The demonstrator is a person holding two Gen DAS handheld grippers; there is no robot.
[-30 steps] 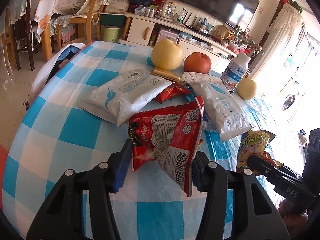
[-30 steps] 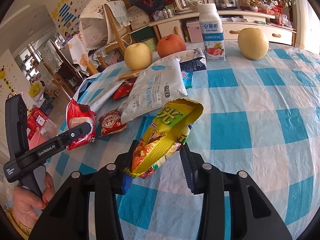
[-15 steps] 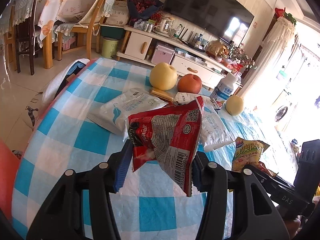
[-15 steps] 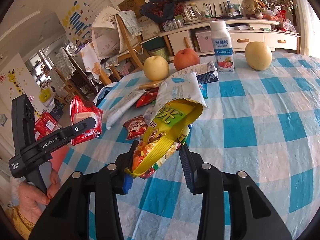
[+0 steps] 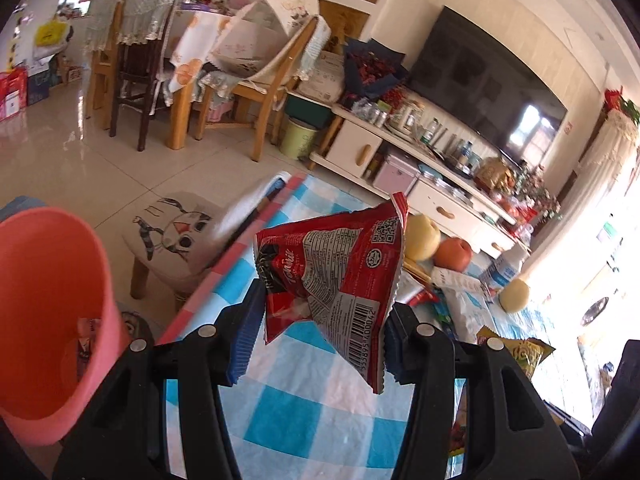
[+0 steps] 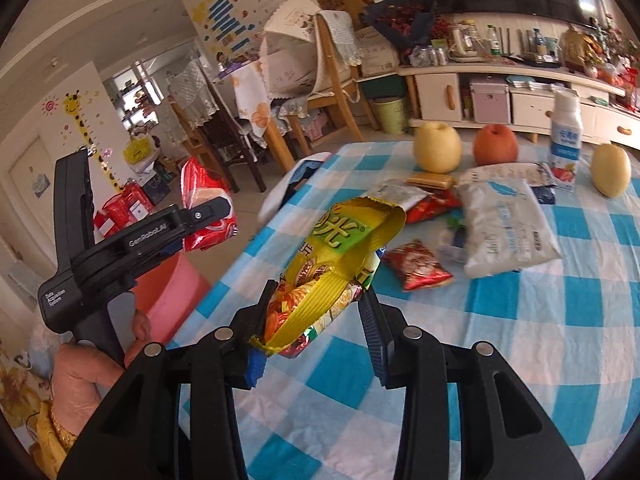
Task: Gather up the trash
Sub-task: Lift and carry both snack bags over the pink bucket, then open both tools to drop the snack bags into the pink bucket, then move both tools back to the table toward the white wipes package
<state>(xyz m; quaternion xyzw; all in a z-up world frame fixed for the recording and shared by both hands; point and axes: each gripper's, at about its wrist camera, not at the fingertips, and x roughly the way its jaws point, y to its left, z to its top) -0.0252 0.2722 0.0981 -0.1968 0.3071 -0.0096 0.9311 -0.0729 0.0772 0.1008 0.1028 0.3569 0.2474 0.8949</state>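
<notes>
My left gripper (image 5: 320,344) is shut on a red snack wrapper (image 5: 336,272) and holds it in the air at the table's left edge, beside a pink bin (image 5: 44,320) on the floor. In the right wrist view the left gripper (image 6: 208,216) with the red wrapper (image 6: 206,204) hangs above the pink bin (image 6: 172,292). My right gripper (image 6: 316,332) is shut on a yellow-green snack bag (image 6: 336,268) held above the blue checked tablecloth (image 6: 520,340). More wrappers lie on the table: a small red packet (image 6: 420,266) and a white bag (image 6: 508,224).
Two pears (image 6: 436,148) (image 6: 610,170), an apple (image 6: 495,145) and a milk bottle (image 6: 566,140) stand at the table's far side. A cat-print stool (image 5: 172,236) stands beside the table. Chairs (image 5: 256,80) and a TV cabinet (image 5: 400,152) are behind.
Both grippers have lifted with their wrappers and swung left. The left gripper has moved from over the table to its edge, and the pink bin has come into view.
</notes>
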